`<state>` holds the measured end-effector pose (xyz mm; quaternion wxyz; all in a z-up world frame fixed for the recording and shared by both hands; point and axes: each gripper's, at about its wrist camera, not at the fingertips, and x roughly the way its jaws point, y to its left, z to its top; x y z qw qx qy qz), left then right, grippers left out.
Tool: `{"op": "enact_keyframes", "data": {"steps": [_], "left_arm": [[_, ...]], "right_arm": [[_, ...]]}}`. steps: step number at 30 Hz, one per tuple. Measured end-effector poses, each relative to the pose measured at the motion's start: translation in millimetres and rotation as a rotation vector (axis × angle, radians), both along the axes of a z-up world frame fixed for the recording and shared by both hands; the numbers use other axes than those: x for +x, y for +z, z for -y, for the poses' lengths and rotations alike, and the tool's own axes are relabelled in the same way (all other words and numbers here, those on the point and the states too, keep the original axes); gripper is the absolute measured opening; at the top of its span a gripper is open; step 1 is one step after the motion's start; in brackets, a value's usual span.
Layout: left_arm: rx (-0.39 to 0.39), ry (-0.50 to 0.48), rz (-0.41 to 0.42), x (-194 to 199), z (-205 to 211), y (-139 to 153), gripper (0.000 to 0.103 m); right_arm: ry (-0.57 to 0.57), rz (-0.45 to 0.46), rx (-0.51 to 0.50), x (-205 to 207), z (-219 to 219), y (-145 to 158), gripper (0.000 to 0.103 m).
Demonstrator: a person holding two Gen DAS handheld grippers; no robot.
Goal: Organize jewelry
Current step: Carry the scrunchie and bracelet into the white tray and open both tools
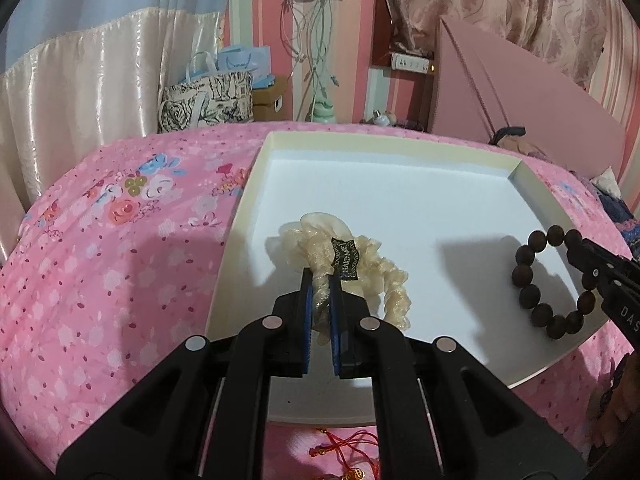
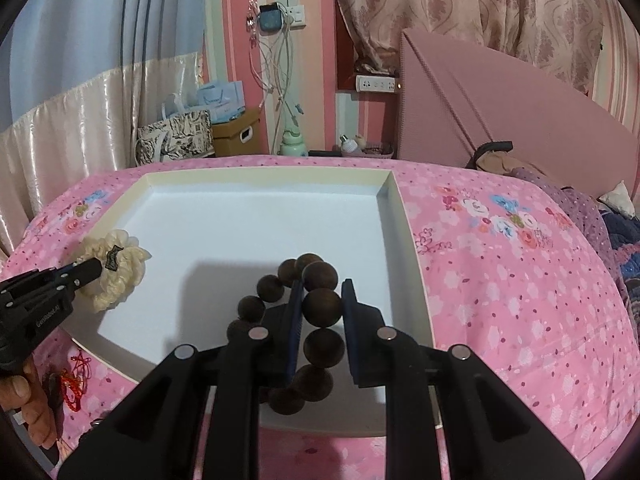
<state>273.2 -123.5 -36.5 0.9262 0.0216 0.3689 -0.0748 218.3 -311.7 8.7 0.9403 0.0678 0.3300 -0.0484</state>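
A shallow white tray [image 1: 400, 148] [image 2: 408, 220] lies on the pink flowered bedspread. My left gripper [image 1: 320, 280] is shut on a cream ruffled scrunchie [image 1: 368, 256] with a small black label, and the scrunchie rests on the tray's left part. From the right wrist view the same scrunchie [image 2: 120, 260] and left gripper [image 2: 94, 270] show at the tray's left edge. My right gripper [image 2: 322, 290] is shut on a dark wooden bead bracelet [image 2: 322, 306], pinching one bead over the tray's near right part. In the left wrist view the bracelet [image 1: 538, 280] and right gripper [image 1: 576, 248] sit at the tray's right side.
Red corded charms [image 1: 344, 452] [image 2: 76, 380] lie on the bedspread [image 1: 100, 280] in front of the tray. A pink board [image 2: 500, 112] leans at the back right. Bags and a cardboard box [image 2: 236, 130] stand behind the bed. A hand [image 2: 28, 400] holds the left gripper.
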Motion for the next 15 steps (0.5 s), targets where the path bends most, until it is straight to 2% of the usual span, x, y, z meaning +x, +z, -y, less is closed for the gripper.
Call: {"op": "enact_keyframes", "data": {"steps": [10, 15], "left_arm": [[0.053, 0.010, -0.048, 9, 11, -8, 0.010], [0.068, 0.008, -0.046, 11, 14, -9, 0.010]], "right_arm": [[-0.016, -0.058, -0.014, 4, -1, -12, 0.019], [-0.017, -0.075, -0.022, 4, -3, -14, 0.019]]}}
